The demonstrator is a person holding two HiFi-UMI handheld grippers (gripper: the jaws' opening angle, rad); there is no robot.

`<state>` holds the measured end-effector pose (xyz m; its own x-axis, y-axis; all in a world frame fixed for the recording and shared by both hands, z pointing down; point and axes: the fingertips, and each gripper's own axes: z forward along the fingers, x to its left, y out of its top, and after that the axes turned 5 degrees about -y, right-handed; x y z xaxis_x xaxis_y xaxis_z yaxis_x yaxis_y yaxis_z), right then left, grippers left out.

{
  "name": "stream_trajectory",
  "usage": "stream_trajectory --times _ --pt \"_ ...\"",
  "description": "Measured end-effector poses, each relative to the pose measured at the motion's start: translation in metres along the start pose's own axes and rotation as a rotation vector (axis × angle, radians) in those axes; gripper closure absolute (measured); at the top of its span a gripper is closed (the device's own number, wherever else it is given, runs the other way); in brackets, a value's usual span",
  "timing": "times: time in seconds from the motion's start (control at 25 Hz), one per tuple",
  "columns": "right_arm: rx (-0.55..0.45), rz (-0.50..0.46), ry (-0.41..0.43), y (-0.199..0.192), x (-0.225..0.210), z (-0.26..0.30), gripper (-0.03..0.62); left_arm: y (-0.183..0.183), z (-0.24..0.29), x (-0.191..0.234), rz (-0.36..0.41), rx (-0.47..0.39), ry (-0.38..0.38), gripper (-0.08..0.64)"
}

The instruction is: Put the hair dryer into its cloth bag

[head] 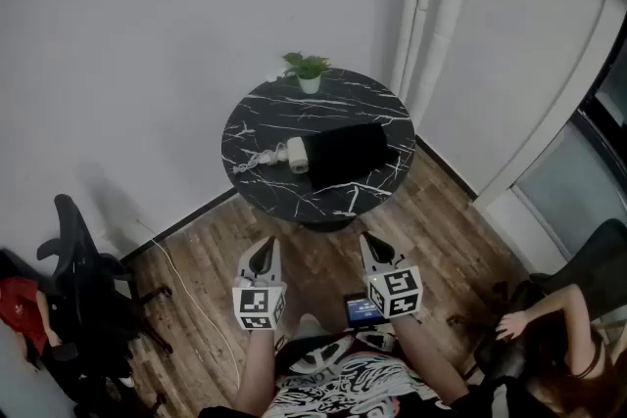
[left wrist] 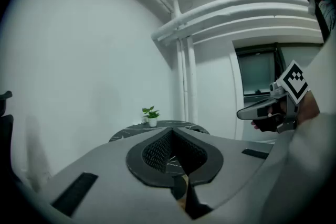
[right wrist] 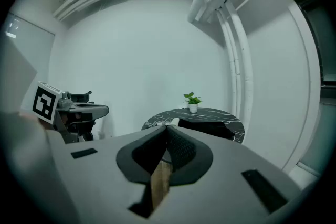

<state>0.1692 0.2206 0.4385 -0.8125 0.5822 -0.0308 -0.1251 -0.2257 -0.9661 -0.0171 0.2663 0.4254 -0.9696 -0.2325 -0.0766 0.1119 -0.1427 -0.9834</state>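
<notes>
Now | left gripper (head: pixel 262 252), right gripper (head: pixel 373 247) closed | hair dryer (head: pixel 297 155) touching cloth bag (head: pixel 349 152)

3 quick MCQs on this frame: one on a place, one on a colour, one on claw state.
1. Where does the potted plant stand on the table?
A) at its far edge B) at its middle C) at its near edge
2. What colour is the cloth bag?
A) white B) red C) black
3. How are the left claw and right claw?
A) both wide open B) both shut, empty C) left open, right shut

1 A: the plant sits by the far rim.
2 C: the bag is black, with the white hair dryer at its left end.
3 B: each gripper view shows jaws together with nothing between.
</notes>
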Motion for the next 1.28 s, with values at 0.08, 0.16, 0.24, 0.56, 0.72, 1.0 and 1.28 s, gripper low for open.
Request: stream_trajectory --times 0.08,0.16,0.24,0.56,0.72,1.0,1.28 --pt "-0.002 0.002 -0.004 0.001 -0.002 -0.001 0.572 0.001 -0.001 0.000 0.001 -0.001 0.000 0.548" --pt "-0.003 0.001 -0.007 0.001 -0.003 -0.001 0.572 0.002 -0.001 0.000 0.004 -0.005 0.001 0.548" --pt "-0.002 -0.001 -0.006 0.000 -0.003 -0.001 0.573 0.002 -0.002 0.001 0.004 -0.007 0.005 0.548" --pt "-0.015 0.027 -0.002 0.005 -0.007 0.000 0.574 0.004 -0.003 0.007 -0.006 -0.009 0.023 0.548" --pt "-0.026 0.055 -0.005 0.005 -0.010 -0.002 0.572 0.004 -0.003 0.006 -0.006 -0.002 0.023 0.548" --pt "-0.013 0.074 -0.012 0.001 -0.015 0.009 0.572 0.002 0.005 0.009 0.003 0.015 0.019 0.548" --pt "0.015 0.080 -0.007 -0.002 -0.023 0.054 0.572 -0.003 0.039 0.035 -0.008 0.020 0.021 0.548"
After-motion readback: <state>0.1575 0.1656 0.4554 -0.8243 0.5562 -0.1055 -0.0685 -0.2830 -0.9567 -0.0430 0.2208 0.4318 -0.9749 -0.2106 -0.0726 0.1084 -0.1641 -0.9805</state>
